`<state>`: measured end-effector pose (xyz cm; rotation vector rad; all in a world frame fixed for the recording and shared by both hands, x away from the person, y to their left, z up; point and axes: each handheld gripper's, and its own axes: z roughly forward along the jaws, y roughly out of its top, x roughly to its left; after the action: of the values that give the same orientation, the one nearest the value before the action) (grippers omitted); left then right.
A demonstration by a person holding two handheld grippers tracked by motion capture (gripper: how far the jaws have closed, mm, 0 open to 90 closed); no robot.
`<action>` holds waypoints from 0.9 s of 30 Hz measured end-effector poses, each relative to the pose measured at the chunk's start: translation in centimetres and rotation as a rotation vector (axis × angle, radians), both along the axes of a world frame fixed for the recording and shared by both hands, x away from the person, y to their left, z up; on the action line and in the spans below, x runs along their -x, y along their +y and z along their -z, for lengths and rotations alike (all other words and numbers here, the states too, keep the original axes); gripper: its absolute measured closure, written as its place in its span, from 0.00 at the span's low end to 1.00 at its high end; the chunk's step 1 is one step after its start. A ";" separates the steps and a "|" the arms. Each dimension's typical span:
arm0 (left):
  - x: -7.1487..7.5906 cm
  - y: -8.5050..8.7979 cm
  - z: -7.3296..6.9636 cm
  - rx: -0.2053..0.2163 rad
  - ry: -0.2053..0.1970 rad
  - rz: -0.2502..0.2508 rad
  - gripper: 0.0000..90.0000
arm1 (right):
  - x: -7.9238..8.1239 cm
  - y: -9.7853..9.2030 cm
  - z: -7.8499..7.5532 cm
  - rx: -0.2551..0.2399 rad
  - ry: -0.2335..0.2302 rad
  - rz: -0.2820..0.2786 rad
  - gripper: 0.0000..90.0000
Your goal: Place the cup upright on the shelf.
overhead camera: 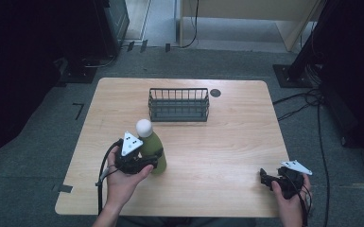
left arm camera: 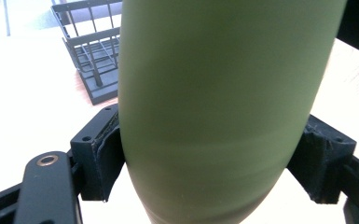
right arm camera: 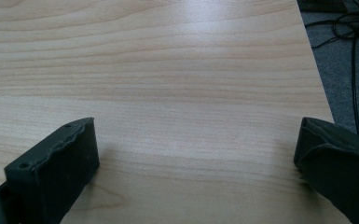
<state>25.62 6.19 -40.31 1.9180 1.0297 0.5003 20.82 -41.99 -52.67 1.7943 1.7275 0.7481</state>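
High view: one green bottle (overhead camera: 154, 150) with a white cap (overhead camera: 143, 126) stands upright on the left half of the desk (overhead camera: 227, 156), in front of and apart from one dark wire basket (overhead camera: 178, 104) near the far edge; a small dark disc (overhead camera: 215, 92) lies just beside the basket's right end. The left gripper (overhead camera: 152, 161) reaches the bottle's lower body from the side, while the right gripper (overhead camera: 264, 177) rests low at the desk's near right corner, well apart from everything. Left gripper view: both pads (left arm camera: 106, 154) press against opposite flanks of the bottle (left arm camera: 224, 107), so this gripper is clamped on the bottle, whose base appears to sit on the desk; the basket (left arm camera: 91, 51) stands behind, to the left in this view. Right gripper view: the right gripper (right arm camera: 196, 158) has its jaws spread wide over bare desk (right arm camera: 168, 70), with nothing between them. The step in hand appears to be securing the bottle for a lift, probably toward the basket. To do it well, the grip should stay level and centred across the round body, firm enough that the smooth surface does not slip, and the lift should go straight up so the top-heavy bottle does not tilt. Count: one bottle, one cap, one basket, one disc, two grippers.
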 end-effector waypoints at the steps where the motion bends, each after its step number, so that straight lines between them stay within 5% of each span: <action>1: 0.0 0.0 -0.1 -0.003 0.000 0.003 0.25 | 0.0 0.0 0.0 0.000 0.000 0.000 0.00; 27: -1.3 0.4 -1.0 -0.002 0.013 0.038 0.26 | 0.0 0.0 0.0 -0.001 -0.001 0.000 0.00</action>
<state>26.88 6.61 -39.33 1.9413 0.9994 0.4686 20.83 -41.99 -52.67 1.7946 1.7268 0.7495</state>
